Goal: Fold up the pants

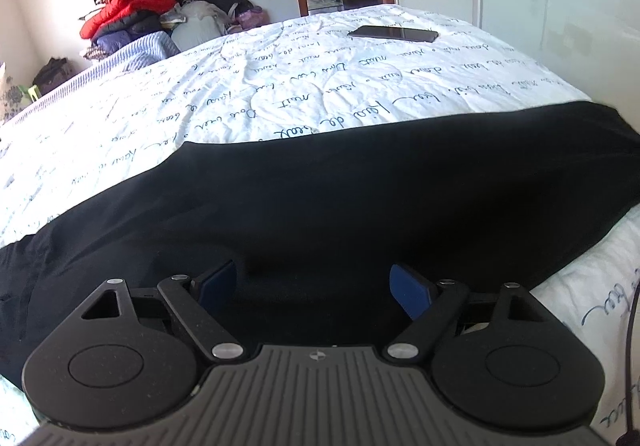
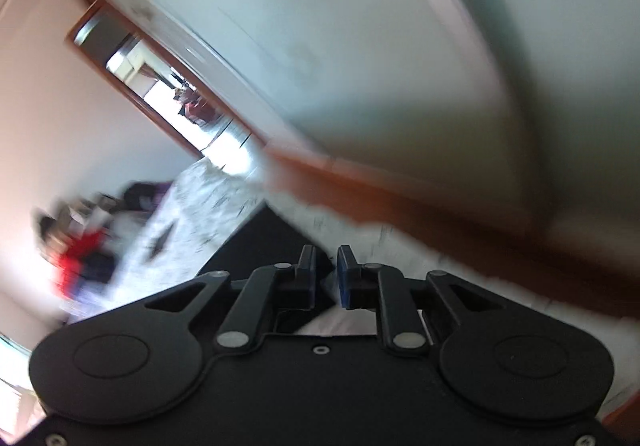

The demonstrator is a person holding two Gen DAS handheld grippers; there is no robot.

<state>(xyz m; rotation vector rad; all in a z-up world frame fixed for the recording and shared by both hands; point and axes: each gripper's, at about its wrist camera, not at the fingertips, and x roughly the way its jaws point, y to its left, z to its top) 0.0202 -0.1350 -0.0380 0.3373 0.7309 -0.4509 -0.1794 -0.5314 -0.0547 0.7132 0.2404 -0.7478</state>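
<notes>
Blue pads [image 1: 216, 284] of the left gripper [image 1: 316, 286] are held wide apart, low over the black pants [image 1: 320, 198], with nothing between them. These pants are spread flat across the white bed [image 1: 240, 86]. Soft, light and floppy cloth is expected, best pinched at an edge or corner. In the blurred right view, the right gripper [image 2: 326, 278] is nearly closed, and nothing is seen pinched.

**Bed surface and what it carries**

My work surface is a bed [image 1: 280, 86] covered by a white sheet printed with dark handwriting, lightly wrinkled. Black pants [image 1: 320, 186] lie flat on it, spanning the middle of my left view from edge to edge. A dark phone [image 1: 394, 33] lies flat on the sheet, upper centre-right, well apart from the pants.
</notes>
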